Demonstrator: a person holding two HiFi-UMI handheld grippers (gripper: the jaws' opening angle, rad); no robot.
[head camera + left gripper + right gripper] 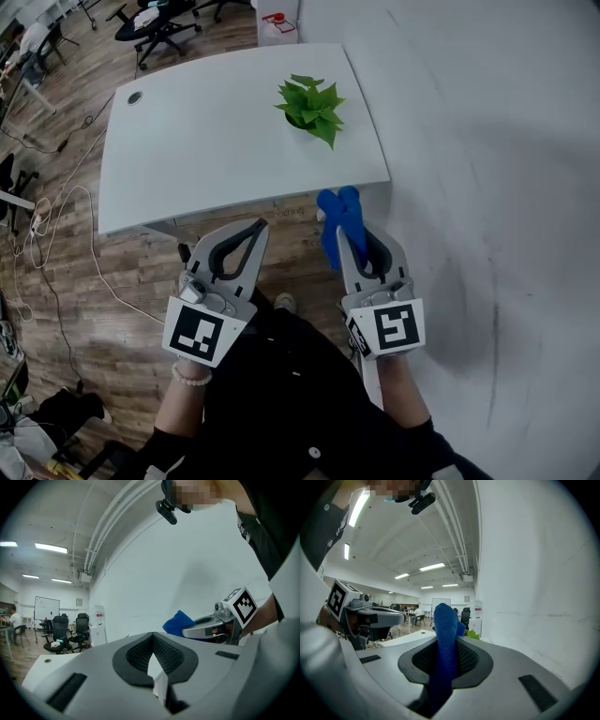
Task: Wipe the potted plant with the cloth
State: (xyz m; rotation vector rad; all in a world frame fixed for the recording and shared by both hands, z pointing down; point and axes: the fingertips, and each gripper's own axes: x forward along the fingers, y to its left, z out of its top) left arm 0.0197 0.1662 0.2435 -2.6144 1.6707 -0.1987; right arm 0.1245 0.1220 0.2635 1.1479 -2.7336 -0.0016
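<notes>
The right tongs clamp the blue cloth upright, ready for wiping; the left tongs are closed and empty. The potted plant stands on the desk at 12 o'clock — well apart.

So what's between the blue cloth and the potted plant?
Only bare white tabletop lies between cloth and plant, per the head view.

potted plant on table at right, cloth before table's near edge
</notes>
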